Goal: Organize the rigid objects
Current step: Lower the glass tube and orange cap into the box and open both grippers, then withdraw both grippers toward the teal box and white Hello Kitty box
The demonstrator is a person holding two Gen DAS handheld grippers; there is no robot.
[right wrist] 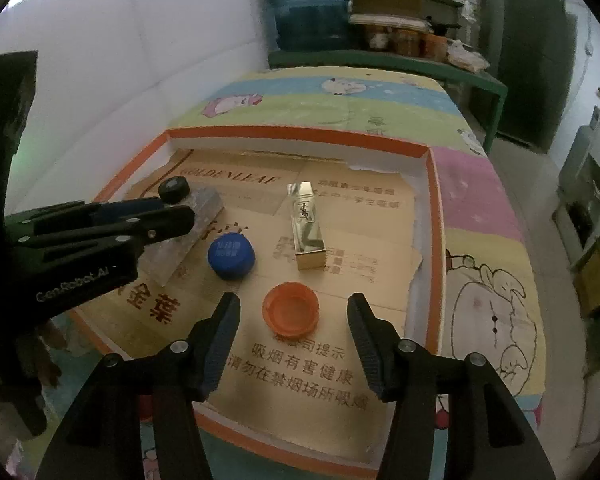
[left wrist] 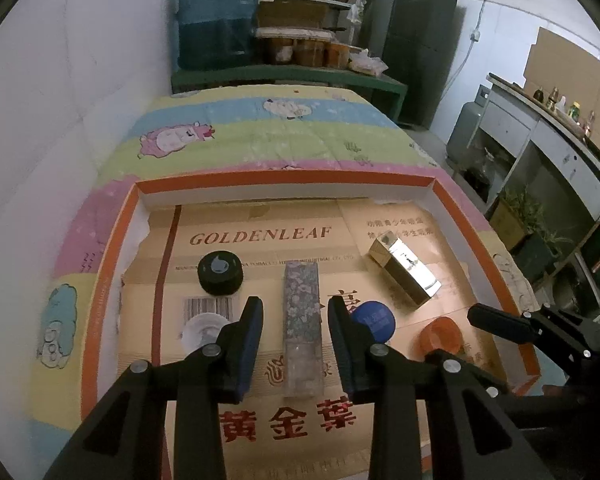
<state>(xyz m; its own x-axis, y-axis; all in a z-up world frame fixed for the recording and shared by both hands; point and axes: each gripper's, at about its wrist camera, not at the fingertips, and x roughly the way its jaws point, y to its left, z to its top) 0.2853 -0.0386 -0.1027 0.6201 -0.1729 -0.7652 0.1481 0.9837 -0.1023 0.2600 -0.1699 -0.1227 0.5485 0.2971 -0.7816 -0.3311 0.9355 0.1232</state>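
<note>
A shallow orange-rimmed box point(left wrist: 288, 178) lined with cardboard holds the objects. My left gripper point(left wrist: 296, 312) is open, its fingers on either side of a long grey patterned block point(left wrist: 302, 320), not touching it. A black cap point(left wrist: 221, 273) lies to its left, a blue cap point(left wrist: 374, 320) just right of the right finger, a gold box point(left wrist: 404, 270) farther right. My right gripper point(right wrist: 294, 308) is open around an upturned orange cap point(right wrist: 291, 310), with space on both sides. The right wrist view also shows the blue cap point(right wrist: 231, 255), gold box point(right wrist: 308, 226), block point(right wrist: 188, 236) and black cap point(right wrist: 174, 189).
The box rim point(right wrist: 434, 240) sits on a pastel cartoon bedsheet point(left wrist: 260, 128). A blue water jug point(left wrist: 218, 16), shelves with jars point(left wrist: 308, 50) and a dark fridge point(left wrist: 416, 36) stand behind. A counter and a gas cylinder point(left wrist: 466, 128) are at the right.
</note>
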